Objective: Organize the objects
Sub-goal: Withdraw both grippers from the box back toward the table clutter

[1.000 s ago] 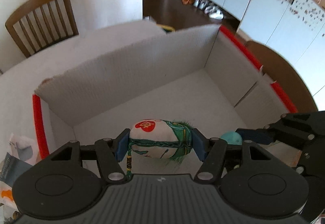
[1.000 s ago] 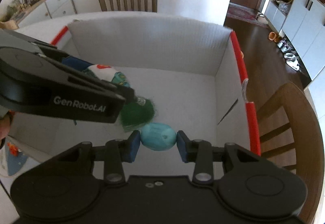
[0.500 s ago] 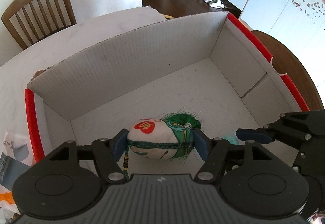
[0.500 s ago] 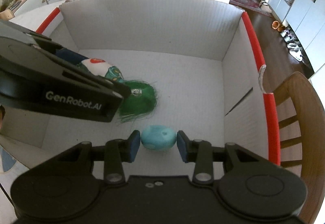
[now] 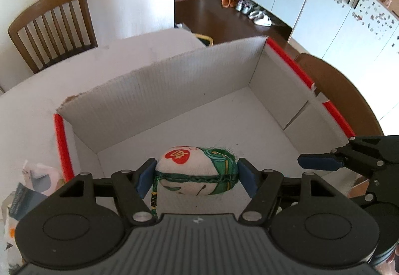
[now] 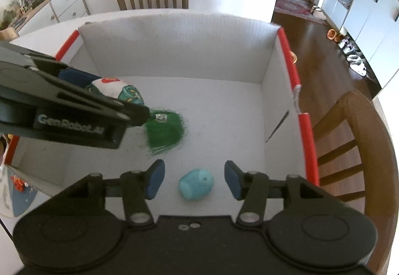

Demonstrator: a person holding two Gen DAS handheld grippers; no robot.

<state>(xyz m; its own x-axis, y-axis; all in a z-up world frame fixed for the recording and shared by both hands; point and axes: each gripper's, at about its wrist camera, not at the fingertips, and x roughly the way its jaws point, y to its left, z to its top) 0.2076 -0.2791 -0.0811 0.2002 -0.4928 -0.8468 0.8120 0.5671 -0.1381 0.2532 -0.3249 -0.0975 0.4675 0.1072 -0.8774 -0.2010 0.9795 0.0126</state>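
The left claw is pinching the embroidered pouch between its blue pads, hanging low over the floor of the cardboard box — its green tassel is brushing the bottom. Releasing well likely means lowering until the pouch is resting, then parting gently. The right claw is standing spread around the turquoise toy, which is lying free on the box floor — it should lift straight up.

Teal toy btwn spread claw (untouched)

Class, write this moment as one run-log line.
left gripper: shut on embroidered pouch | right gripper: open | teal toy: lying on box floor
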